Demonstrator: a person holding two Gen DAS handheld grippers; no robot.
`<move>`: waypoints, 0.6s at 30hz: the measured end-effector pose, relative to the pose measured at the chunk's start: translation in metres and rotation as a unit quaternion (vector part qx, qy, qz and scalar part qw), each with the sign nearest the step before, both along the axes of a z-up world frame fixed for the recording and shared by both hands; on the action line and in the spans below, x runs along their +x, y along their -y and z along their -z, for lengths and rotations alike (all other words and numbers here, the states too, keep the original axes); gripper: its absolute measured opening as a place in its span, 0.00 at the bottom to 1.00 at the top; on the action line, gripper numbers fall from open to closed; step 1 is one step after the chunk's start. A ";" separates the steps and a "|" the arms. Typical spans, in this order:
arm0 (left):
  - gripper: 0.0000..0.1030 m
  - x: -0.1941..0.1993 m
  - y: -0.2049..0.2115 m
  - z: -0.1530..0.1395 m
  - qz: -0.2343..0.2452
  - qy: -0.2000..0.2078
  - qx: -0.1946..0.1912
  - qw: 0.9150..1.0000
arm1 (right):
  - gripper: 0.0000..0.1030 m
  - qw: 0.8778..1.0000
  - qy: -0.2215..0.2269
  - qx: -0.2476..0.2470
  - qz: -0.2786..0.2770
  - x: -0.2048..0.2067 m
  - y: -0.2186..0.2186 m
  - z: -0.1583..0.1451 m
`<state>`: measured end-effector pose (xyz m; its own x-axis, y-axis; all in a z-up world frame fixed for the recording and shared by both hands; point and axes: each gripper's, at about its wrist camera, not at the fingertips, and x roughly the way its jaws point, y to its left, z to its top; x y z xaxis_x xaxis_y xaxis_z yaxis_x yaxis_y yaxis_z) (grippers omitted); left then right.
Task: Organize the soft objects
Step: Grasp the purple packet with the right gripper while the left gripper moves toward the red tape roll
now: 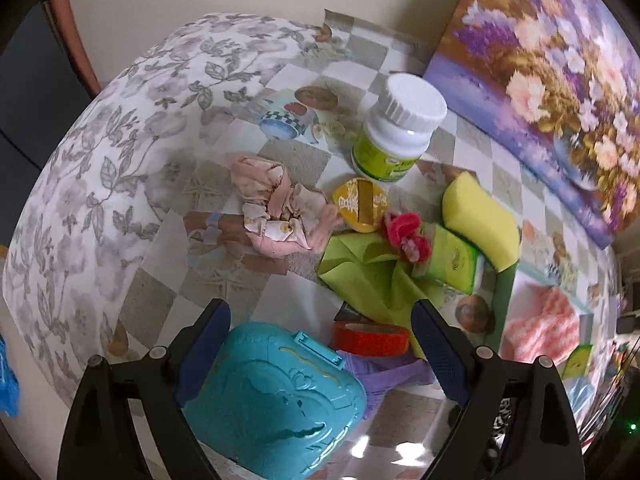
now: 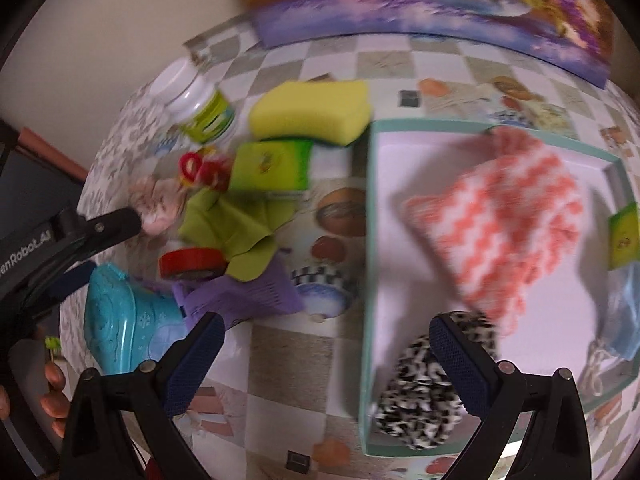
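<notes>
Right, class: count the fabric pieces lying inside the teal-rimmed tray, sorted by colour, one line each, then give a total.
Coral-and-white zigzag cloth: 1
Black-and-white fuzzy piece: 1
Pale blue piece: 1
Total in the tray: 3

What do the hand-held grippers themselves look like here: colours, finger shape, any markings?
Both match. The left hand-held gripper and right hand-held gripper have matte black angular finger frames with small silver pivot pins, and dark blue textured pads lining the inner faces. In the right wrist view the left unit's black body carries white lettering ending in "Robot.AI". No cables or sleeves show.
</notes>
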<state>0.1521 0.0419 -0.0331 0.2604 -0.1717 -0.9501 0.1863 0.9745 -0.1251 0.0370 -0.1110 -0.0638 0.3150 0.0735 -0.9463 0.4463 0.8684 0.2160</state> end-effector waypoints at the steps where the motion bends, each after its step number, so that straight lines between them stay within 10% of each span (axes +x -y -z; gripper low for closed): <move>1: 0.89 0.001 0.000 0.002 0.000 -0.002 -0.001 1.000 | 1.00 1.000 -0.001 0.001 -0.006 0.002 -0.004 0.002; 18: 0.89 0.025 -0.017 0.021 -0.020 -0.031 -0.009 0.999 | 1.00 0.997 0.003 -0.028 -0.066 0.027 -0.038 0.003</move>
<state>0.1771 0.0588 -0.0537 0.2082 -0.1795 -0.9615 0.1381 0.9786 -0.1528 0.0644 -0.0726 -0.0668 0.3123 0.0628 -0.9479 0.3254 0.9304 0.1688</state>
